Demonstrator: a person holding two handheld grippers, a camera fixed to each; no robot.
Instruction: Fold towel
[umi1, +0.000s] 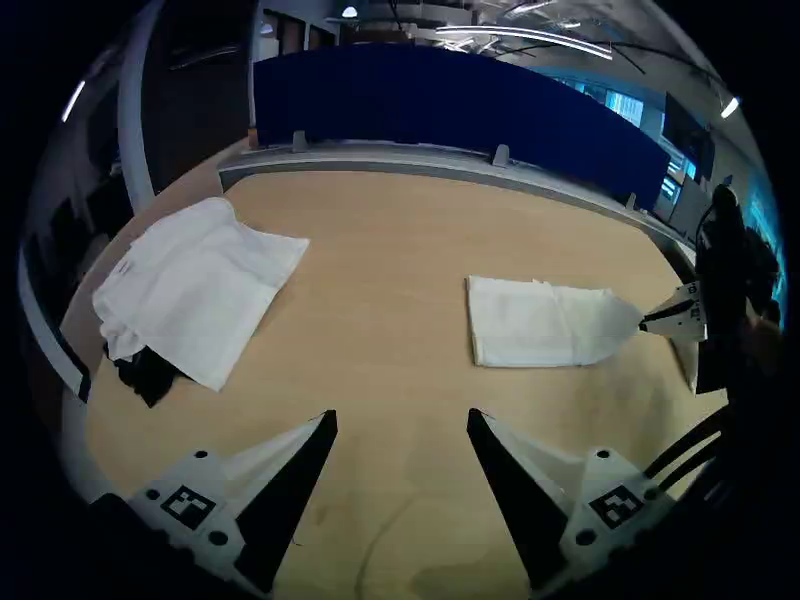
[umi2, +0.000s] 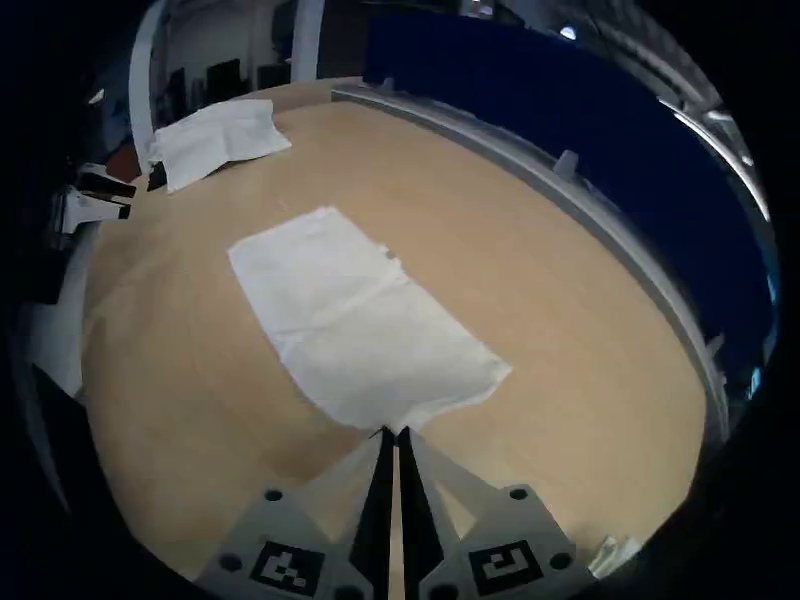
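Right jaws pinching towel (umi2: 360, 320) corner, left jaws spread, low over table (umi1: 400, 250).

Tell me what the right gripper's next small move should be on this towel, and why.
Probably lift the right gripper slightly and carry the pinched end toward the far edge of the towel. Its fingers look shut on the near end, the towel lies flat, and the left gripper is open, holding nothing.

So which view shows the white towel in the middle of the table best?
The right gripper view: the towel lies large there, its near corner between the shut fingers of the right gripper. The left gripper view shows it smaller and farther off, its corner drawn to a point at that gripper.
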